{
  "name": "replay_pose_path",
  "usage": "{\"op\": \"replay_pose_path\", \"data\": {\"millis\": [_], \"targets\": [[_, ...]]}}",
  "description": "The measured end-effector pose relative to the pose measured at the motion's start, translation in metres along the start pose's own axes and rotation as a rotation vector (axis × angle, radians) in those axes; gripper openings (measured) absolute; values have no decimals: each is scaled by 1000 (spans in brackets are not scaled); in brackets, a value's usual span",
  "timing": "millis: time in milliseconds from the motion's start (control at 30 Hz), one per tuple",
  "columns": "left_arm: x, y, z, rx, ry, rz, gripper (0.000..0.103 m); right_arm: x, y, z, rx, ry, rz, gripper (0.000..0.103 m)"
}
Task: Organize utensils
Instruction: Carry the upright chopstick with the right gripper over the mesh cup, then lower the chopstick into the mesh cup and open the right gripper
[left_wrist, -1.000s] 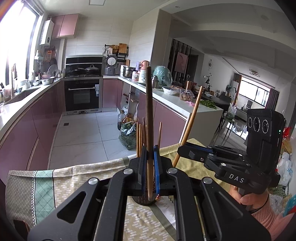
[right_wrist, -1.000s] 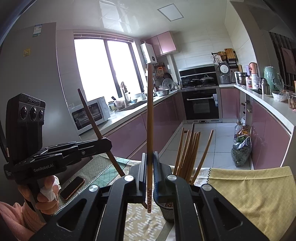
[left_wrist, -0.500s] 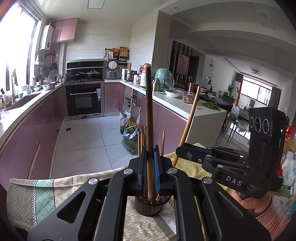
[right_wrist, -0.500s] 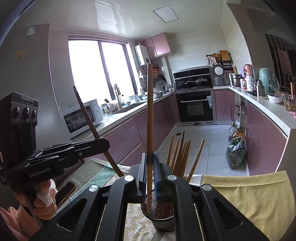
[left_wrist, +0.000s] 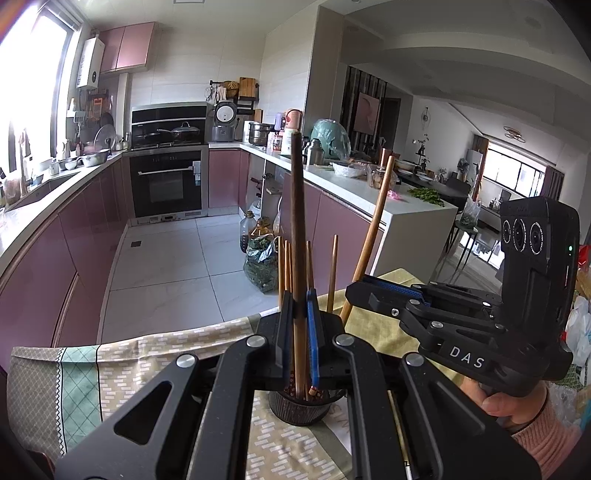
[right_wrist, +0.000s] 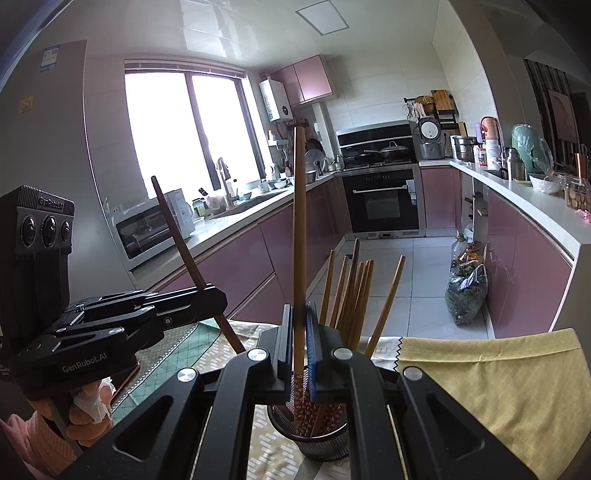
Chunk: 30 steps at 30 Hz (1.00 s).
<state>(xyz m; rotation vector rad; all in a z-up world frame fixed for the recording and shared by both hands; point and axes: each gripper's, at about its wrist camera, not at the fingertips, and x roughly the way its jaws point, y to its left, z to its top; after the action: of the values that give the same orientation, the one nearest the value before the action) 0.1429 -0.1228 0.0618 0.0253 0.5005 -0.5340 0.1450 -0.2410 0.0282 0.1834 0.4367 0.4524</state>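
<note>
My left gripper (left_wrist: 299, 306) is shut on a dark brown chopstick (left_wrist: 296, 221) held upright, its lower end inside the dark mesh holder (left_wrist: 295, 406). My right gripper (right_wrist: 300, 317) is shut on a light wooden chopstick (right_wrist: 299, 221), also upright, with its patterned lower end down in the same holder (right_wrist: 321, 443). Several more chopsticks (right_wrist: 351, 291) lean in the holder. Each gripper shows in the other's view: the right gripper (left_wrist: 354, 291) with its light chopstick (left_wrist: 373, 221), and the left gripper (right_wrist: 218, 295) with its dark chopstick (right_wrist: 177, 236).
The holder stands on a patterned tablecloth (left_wrist: 110, 369) beside a yellow cloth (right_wrist: 498, 376). A phone (right_wrist: 125, 380) lies under the left gripper. The table's far edge drops to the kitchen floor, with pink cabinets on both sides. A hand (left_wrist: 517, 402) holds the right gripper.
The right gripper has shifted sideways and slightly down, bringing its chopstick's lower end from beside the holder into it. The left gripper has hardly moved.
</note>
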Motion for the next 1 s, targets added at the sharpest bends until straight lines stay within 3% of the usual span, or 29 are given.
{"op": "replay_pose_path", "data": {"millis": [1000], "targets": [[14,6,1,-7,75,0,8,24,-10,-11,28,53,-14,6]]}}
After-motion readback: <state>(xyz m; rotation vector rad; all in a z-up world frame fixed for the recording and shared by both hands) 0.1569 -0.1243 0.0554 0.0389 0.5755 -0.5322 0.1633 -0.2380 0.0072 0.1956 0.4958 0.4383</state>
